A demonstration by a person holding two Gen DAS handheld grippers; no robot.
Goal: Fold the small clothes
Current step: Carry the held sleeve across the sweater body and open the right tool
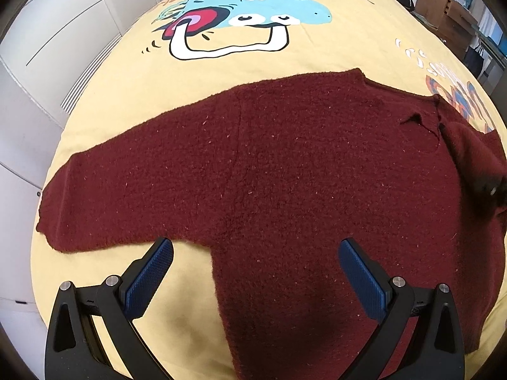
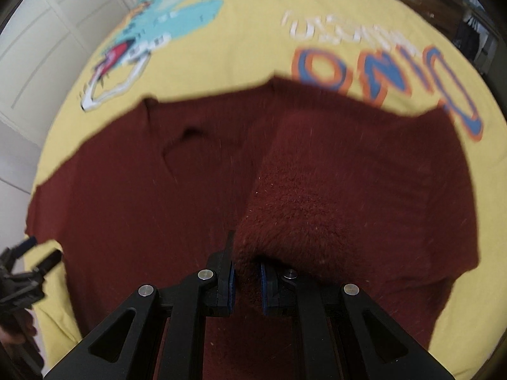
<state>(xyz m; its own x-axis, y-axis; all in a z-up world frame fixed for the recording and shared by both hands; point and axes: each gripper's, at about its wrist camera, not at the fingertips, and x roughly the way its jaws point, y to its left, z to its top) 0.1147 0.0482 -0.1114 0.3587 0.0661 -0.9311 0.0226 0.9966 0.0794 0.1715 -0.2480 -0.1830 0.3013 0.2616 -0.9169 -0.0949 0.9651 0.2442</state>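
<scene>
Maroon knit fills most of what I see: a fuzzy sweater (image 1: 285, 164) lies spread on the bed's yellow bedspread (image 1: 332, 53), which carries a cartoon dinosaur print (image 1: 253, 9) beyond the garment. My left hand-held gripper (image 1: 256, 272) hangs released just above the sweater's near side, jaws wide apart, its blue ribbed pads (image 1: 149, 278) touching nothing; the left pad is over bare yellow cloth just below the outstretched sleeve (image 1: 104, 196), the right pad over the body panel. That sleeve runs flat out to the left of this hand-held gripper, and the neckline (image 1: 418, 118) sits ahead and to the right. My right hand-held gripper (image 2: 247, 280) is clenched on the sweater's other sleeve (image 2: 301, 202), the thick fabric pinched between its blue pads (image 2: 262, 285) and raised in a hump that runs forward from the jaws over the body of the garment. This view is blurred, so I cannot make out fine detail of the knit there. Ahead of it lies orange-and-blue lettering (image 2: 396, 72) on the bedspread. White cabinet doors (image 1: 63, 31) stand off to the left of the bed, and cardboard boxes (image 1: 443, 6) far right.
</scene>
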